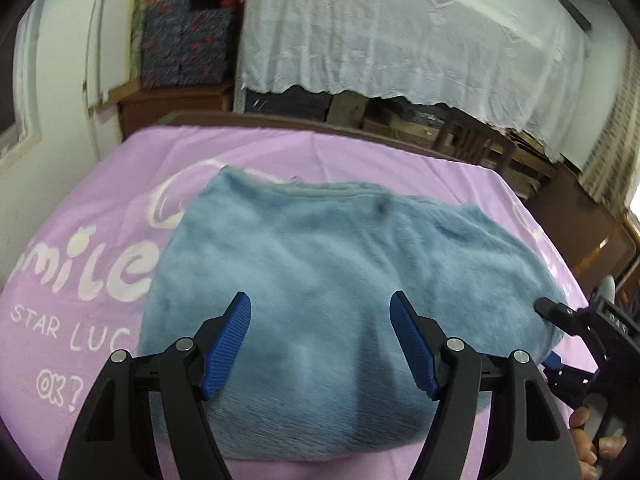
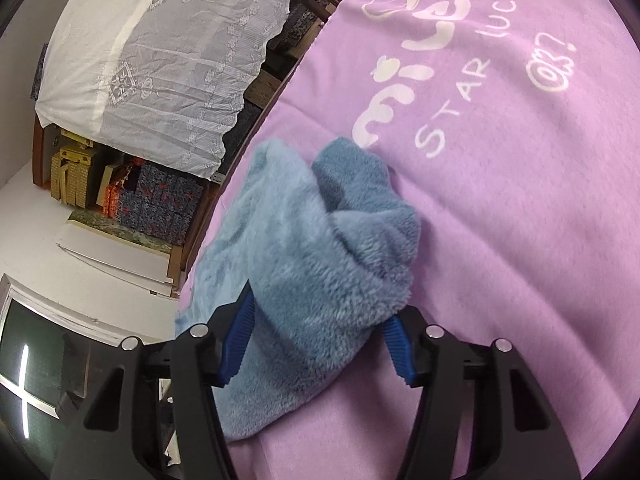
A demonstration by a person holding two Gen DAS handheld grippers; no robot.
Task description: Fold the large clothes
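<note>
Nearest the right wrist camera, the right gripper [image 2: 318, 322] has a thick bunched fold of the blue fleece garment [image 2: 320, 248] filling the gap between its blue pads [image 2: 394, 340]; the jaws seem to pinch it, though the pile hides the actual contact. The left gripper [image 1: 320, 312] hangs over the same garment [image 1: 320, 248] with its jaws spread wide and nothing between them, the fleece lying flat below. The garment rests on a lilac printed blanket [image 1: 80, 280]. Farther off, a white lace cloth [image 1: 400, 28] drapes over stacked furniture.
</note>
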